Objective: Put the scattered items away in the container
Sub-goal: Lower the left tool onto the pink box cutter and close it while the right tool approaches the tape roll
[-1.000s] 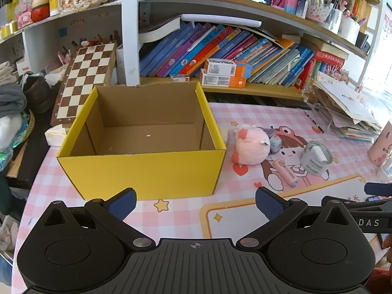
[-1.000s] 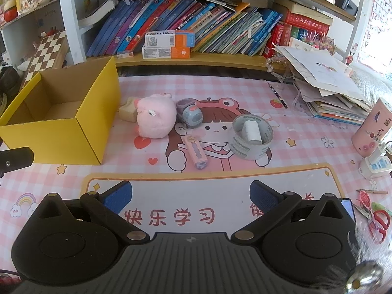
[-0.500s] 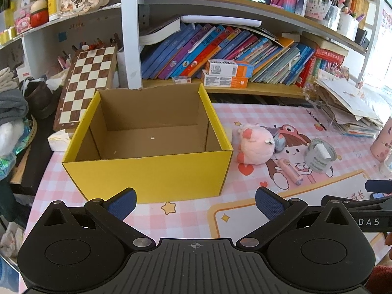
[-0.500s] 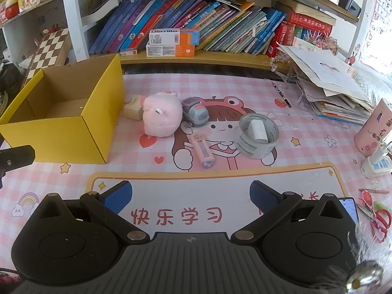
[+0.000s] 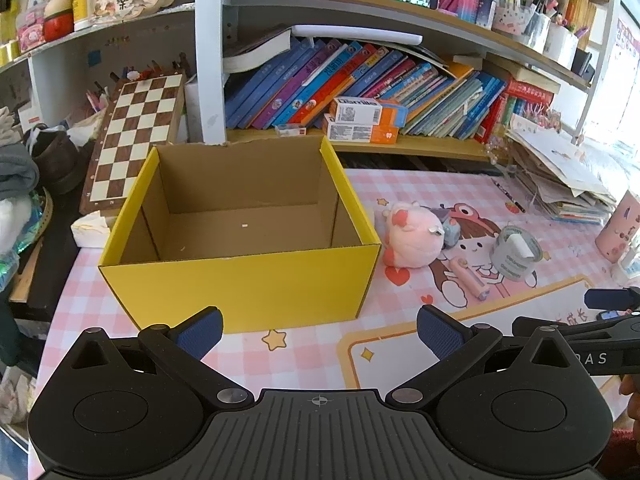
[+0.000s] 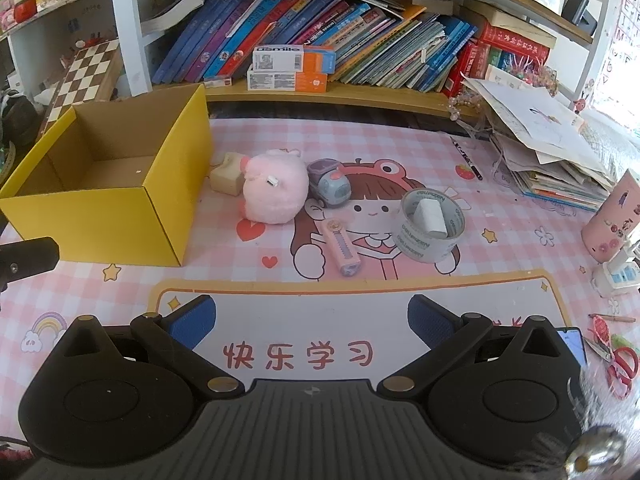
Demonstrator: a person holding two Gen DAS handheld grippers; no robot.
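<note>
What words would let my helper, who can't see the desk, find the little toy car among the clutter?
Start at the yellow box on the pink mat. To the right of it sits the pink plush, and the toy car is tucked against the plush's far side. It is the only wheeled thing: small, rounded, grey-blue with a purple top, unlike the tape roll further right.

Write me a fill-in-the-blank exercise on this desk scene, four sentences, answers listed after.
1. The yellow cardboard box holds ____ items so far.
2. Inside the tape roll stands a small ____ block.
3. The pink plush toy lies between the beige block and the toy ____.
4. Both the left claw and the right claw are ____ and hold nothing.

Answers: no; white; car; open
</note>
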